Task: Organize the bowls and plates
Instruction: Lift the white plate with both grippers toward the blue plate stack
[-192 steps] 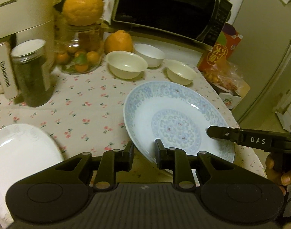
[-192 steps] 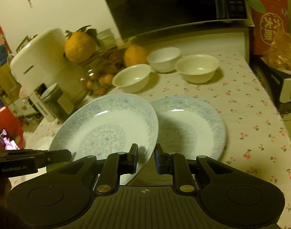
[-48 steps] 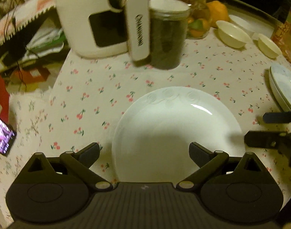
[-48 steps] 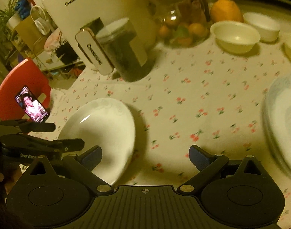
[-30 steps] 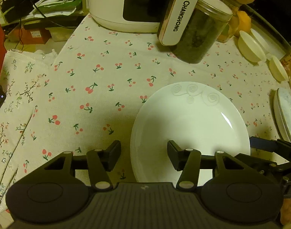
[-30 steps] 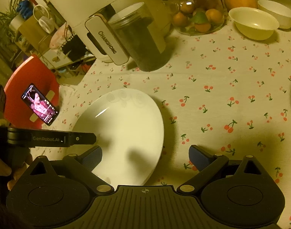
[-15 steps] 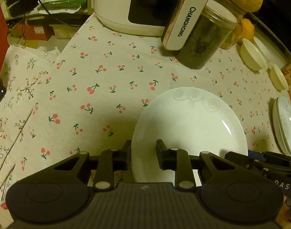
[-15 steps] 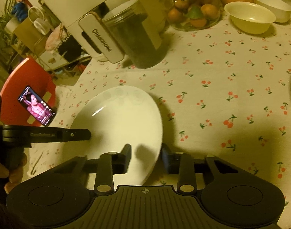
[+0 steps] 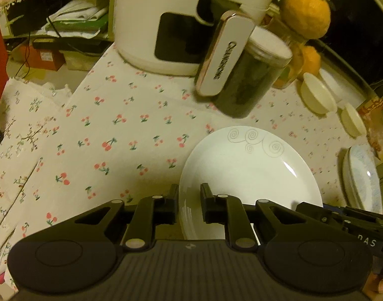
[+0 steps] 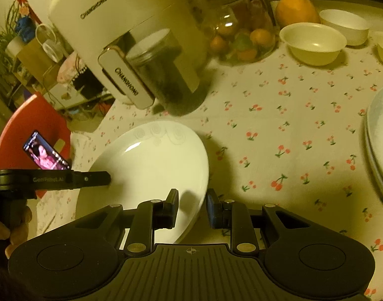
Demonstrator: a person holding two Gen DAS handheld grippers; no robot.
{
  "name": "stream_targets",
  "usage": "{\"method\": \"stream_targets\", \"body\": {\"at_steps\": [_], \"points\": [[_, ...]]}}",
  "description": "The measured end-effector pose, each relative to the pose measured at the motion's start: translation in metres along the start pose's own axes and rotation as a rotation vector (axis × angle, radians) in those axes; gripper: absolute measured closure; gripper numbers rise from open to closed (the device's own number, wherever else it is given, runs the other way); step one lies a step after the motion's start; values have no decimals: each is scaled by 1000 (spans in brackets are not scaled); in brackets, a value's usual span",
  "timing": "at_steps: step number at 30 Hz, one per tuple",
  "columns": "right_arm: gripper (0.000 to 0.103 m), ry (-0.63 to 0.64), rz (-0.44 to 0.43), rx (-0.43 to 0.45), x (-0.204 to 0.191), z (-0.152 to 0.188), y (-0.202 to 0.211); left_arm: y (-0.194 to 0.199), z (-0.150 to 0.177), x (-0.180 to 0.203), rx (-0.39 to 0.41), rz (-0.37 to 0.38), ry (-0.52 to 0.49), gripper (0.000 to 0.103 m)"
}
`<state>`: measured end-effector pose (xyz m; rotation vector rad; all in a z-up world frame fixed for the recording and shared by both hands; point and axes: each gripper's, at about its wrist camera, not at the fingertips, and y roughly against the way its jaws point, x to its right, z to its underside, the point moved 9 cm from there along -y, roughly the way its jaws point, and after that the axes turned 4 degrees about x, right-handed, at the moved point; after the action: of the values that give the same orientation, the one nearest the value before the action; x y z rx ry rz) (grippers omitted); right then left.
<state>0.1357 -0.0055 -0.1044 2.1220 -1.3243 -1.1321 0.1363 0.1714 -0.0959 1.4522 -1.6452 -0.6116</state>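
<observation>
Gripping white plate (image 9: 249, 170) between tongs (image 9: 188, 200).

The plate (image 9: 249, 173) is plain white with faint grey spiral curls near its far rim. The tablecloth (image 9: 131, 130) is cream — scattered with small red cherries on green stems. Pale blue patterning rings the stacked plates (image 9: 362, 178); the bowl (image 10: 313, 41) is off-white, the fruit (image 9: 305, 12) orange, the grippers (image 9: 188, 202) black.

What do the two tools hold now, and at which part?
Both hold the white plate by its near rim: the left tool on the left side, the right tool on the right.
</observation>
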Motion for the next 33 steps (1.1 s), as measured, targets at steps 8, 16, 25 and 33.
{"method": "stream_targets", "body": {"at_steps": [8,16,25,33], "points": [[80,-25,-2,27,14,-13,14,2,-10,21,24,32,-9,89],[80,-55,-3,57,34,-24,30,2,-15,46,25,72,-20,89],[80,-92,7,78,63,-31,49,-2,-18,80,26,117,-55,89],[80,-125,22,106,90,-36,67,-10,-20,110,19,139,-93,89]]}}
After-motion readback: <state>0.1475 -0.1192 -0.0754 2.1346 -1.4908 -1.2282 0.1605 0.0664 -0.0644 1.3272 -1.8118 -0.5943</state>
